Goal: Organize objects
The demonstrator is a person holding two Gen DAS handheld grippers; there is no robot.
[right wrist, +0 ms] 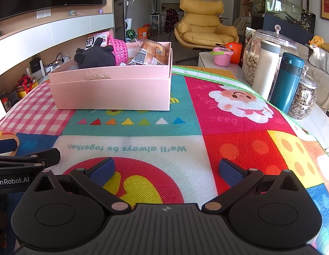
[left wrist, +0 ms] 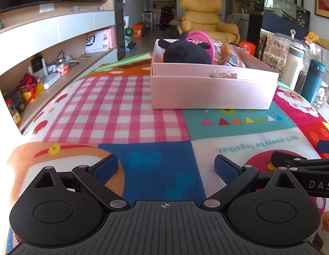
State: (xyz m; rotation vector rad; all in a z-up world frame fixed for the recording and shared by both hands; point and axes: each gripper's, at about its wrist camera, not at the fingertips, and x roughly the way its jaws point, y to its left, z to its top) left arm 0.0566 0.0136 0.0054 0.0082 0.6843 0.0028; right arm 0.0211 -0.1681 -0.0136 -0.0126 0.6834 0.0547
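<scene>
A pink box [left wrist: 211, 89] [right wrist: 113, 91] stands on the colourful patchwork mat [left wrist: 126, 110] [right wrist: 238, 140]. Inside it lie a black plush toy [left wrist: 185, 52] [right wrist: 94, 57], a pink plastic basket [left wrist: 201, 37] [right wrist: 119, 50] and wrapped snack packets [left wrist: 230, 57] [right wrist: 151, 54]. My left gripper [left wrist: 166, 167] hovers low over the mat's near side, open, nothing between its blue pads. My right gripper [right wrist: 166, 170] is beside it to the right, also open and empty. Each gripper shows at the edge of the other's view.
A teal flask [right wrist: 288, 82] [left wrist: 313, 80], a white bottle [right wrist: 265, 68], a glass jar of nuts [right wrist: 252, 57] and a jar of seeds [right wrist: 302, 99] stand along the mat's right edge. Shelves with clutter [left wrist: 37, 80] run along the left. A yellow armchair [right wrist: 204, 25] sits behind.
</scene>
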